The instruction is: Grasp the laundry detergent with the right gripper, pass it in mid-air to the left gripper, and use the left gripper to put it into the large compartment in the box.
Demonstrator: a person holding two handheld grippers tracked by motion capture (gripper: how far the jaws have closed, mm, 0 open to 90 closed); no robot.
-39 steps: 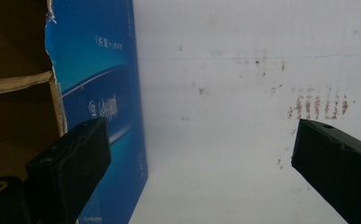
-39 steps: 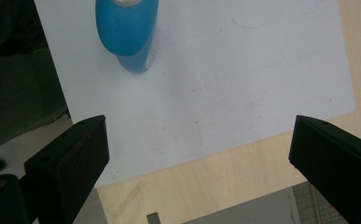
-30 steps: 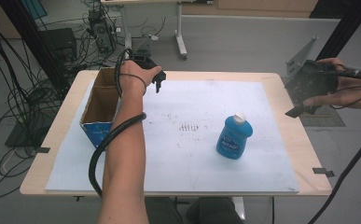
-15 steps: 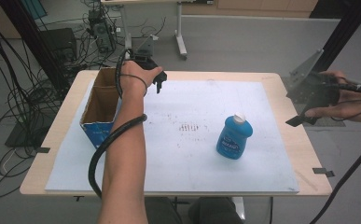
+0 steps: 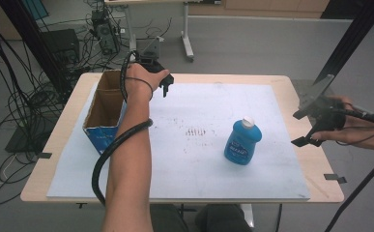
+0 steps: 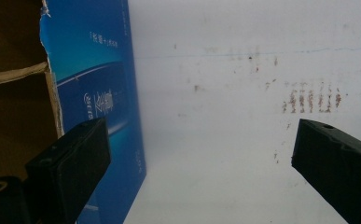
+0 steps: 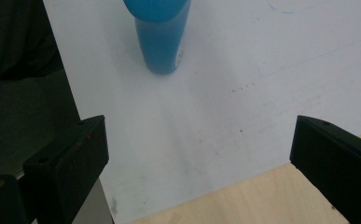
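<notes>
1. high view: blue bottle (image 5: 242, 141) with white cap stands upright on the white sheet (image 5: 199, 159), right of centre. right gripper (image 5: 306, 126) hangs over the table's right edge, near the bottle but apart from it, jaws spread wide, empty. left gripper (image 5: 164, 83) sits at the far edge, just beside the open cardboard box (image 5: 103, 113).
2. left gripper view: jaws wide apart, nothing between them; the box's blue side (image 6: 106, 93) at left, stained sheet (image 6: 243, 116) below.
3. right gripper view: jaws wide, empty; bottle's base (image 7: 162, 44) ahead on the sheet, wooden table edge (image 7: 243, 200) below.
</notes>
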